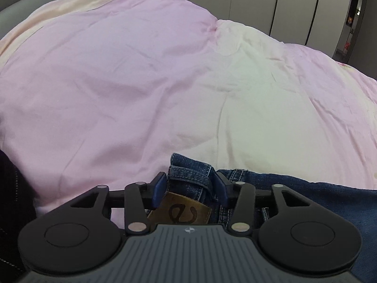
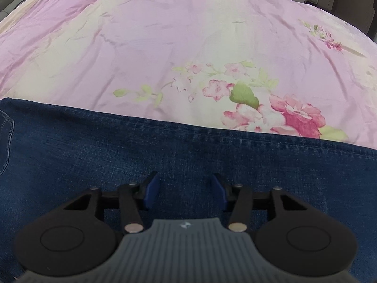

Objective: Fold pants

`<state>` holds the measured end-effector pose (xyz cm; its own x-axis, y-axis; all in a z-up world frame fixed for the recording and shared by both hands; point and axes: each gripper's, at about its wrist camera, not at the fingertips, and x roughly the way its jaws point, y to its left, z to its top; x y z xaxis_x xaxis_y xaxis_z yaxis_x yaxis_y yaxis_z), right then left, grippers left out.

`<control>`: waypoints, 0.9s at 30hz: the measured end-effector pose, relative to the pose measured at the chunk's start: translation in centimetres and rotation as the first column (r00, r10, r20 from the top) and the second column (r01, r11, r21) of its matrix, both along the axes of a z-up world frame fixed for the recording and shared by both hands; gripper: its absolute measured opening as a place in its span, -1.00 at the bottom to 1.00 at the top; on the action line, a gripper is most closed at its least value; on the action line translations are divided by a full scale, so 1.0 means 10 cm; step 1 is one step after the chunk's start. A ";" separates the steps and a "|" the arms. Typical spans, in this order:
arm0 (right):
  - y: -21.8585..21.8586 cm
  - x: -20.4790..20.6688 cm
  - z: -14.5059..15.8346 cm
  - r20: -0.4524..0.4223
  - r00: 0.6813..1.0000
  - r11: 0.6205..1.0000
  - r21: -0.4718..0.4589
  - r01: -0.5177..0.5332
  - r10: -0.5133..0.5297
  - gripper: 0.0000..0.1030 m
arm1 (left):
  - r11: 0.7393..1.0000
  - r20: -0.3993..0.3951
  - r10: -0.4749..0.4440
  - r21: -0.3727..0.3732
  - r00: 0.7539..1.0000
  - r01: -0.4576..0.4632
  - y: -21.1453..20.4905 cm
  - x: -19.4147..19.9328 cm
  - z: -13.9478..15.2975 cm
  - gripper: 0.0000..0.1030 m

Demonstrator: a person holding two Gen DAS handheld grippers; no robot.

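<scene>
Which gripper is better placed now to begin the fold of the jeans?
Left, I think. The left gripper already has the jeans waistband between its fingers, by the leather patch. The right gripper is open over flat denim, gripping nothing.

The jeans point(image 2: 165, 146) are made of dark blue denim, a coarse woven cloth with a faintly speckled, matt face, and the seams are stitched in pale thread. A brown patch point(image 1: 181, 212) with a leathery, slightly shiny look is sewn at the waistband. The duvet point(image 1: 117, 82) is covered in thin, smooth cotton-like cloth, soft pink and cream, lightly creased; a flower print point(image 2: 282, 113) is seen on it. The left hand-held gripper point(image 1: 192, 191) and right hand-held gripper point(image 2: 185, 193) are built from matt black plastic, with ribbed grey plastic bodies, dull silver metal pins and blue rubbery-looking pads point(image 2: 150, 193).
</scene>
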<state>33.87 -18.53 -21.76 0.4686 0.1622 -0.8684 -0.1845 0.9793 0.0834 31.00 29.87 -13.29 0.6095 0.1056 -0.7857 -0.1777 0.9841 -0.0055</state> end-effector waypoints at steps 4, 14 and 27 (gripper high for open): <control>-0.04 -0.04 0.11 0.012 1.000 1.000 0.008 0.000 0.000 -0.10 | 0.998 0.023 -0.039 0.057 0.999 0.037 -0.06 -0.18 0.39 0.13; -1.07 -0.52 0.52 0.042 0.968 0.965 0.107 0.241 -0.247 -0.07 | 0.951 0.018 -0.305 0.051 0.952 0.304 -1.08 -0.62 1.10 0.09; -3.01 -1.20 0.73 0.036 0.807 0.801 0.160 0.577 -0.589 -0.09 | 0.779 -0.072 -0.626 -0.086 0.776 0.621 -3.10 -0.70 0.55 -0.28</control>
<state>21.90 -48.67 -14.49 0.5791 -0.0522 -0.8136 0.4061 0.8838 0.2323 23.96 -1.11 -7.75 0.4527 -0.3165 -0.8336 0.4721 0.8782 -0.0770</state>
